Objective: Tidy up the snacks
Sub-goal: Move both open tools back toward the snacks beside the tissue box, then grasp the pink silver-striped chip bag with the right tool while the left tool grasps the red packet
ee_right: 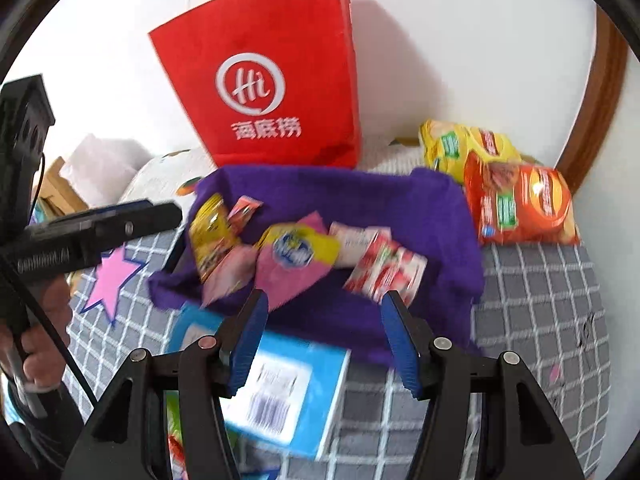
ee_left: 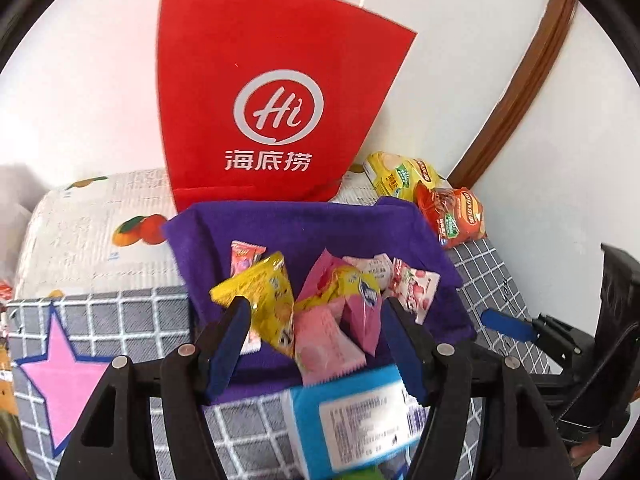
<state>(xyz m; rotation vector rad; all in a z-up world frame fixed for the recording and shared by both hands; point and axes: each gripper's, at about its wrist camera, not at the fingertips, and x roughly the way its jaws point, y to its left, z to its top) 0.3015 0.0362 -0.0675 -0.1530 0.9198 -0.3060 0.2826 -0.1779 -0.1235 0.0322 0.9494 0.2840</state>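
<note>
Here: grid tablecloth (ee_right: 540, 300), white wall (ee_right: 460, 40); left gripper (ee_left: 316, 340), right gripper (ee_right: 324, 336) jaws apart, empty.

Grid-patterned tabletop (ee_right: 540, 300) carries purple cloth (ee_right: 400, 208), blue box (ee_right: 288, 392), chip bags (ee_right: 520, 208).

A red paper bag (ee_left: 280, 92) bears a white logo. The fabric tray (ee_left: 304, 224) is purple, holding yellow and pink snack packets (ee_left: 320, 304). The tabletop cloth (ee_right: 540, 320) is grey with white grid lines and a pink star (ee_left: 64, 372).
</note>
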